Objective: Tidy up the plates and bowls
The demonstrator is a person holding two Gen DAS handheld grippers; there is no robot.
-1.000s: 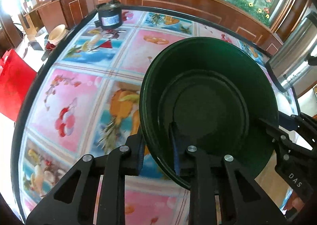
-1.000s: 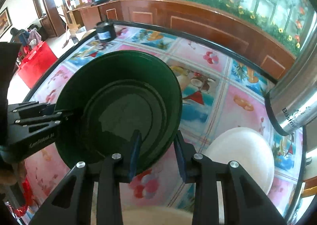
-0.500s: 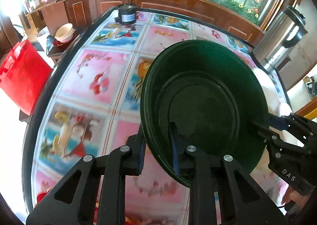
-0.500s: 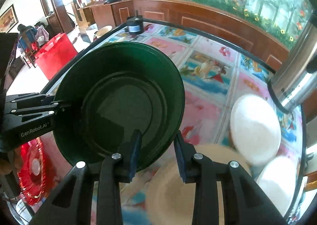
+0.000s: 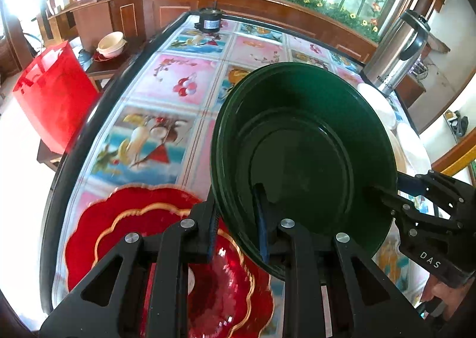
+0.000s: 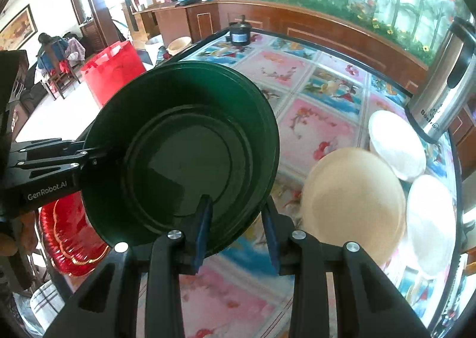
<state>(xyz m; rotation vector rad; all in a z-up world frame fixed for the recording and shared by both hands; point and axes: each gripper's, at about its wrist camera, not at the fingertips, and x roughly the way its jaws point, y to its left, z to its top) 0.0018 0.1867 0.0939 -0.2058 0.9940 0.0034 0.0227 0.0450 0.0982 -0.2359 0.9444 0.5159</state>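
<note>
Left wrist view: the left gripper (image 5: pixel 238 224) pinches the near rim of a dark green bowl (image 5: pixel 303 153), one finger inside the wall and one outside, and the right gripper (image 5: pixel 383 192) clamps the rim on the far side, so the bowl hangs in the air between both tools above the table (image 5: pixel 166 117) with its picture cloth. In the right wrist view the right gripper (image 6: pixel 238 227) straddles the rim in the same way; ridges along the rim suggest several green bowls nested together, though I cannot tell how many. Below and beside the bowl lies a stack of red scalloped plates (image 5: pixel 154 236) with gold edging at the near corner of the table. Toward the other side sit a beige plate (image 6: pixel 354 204) and two white plates (image 6: pixel 395 144), each touching or overlapping its neighbour, near a steel flask (image 6: pixel 446 79). By my judgement the sorting is partly done: the red plates are gathered and the pale ones are grouped but not stacked, while the green bowl has yet to be set down in a place of its own.
</note>
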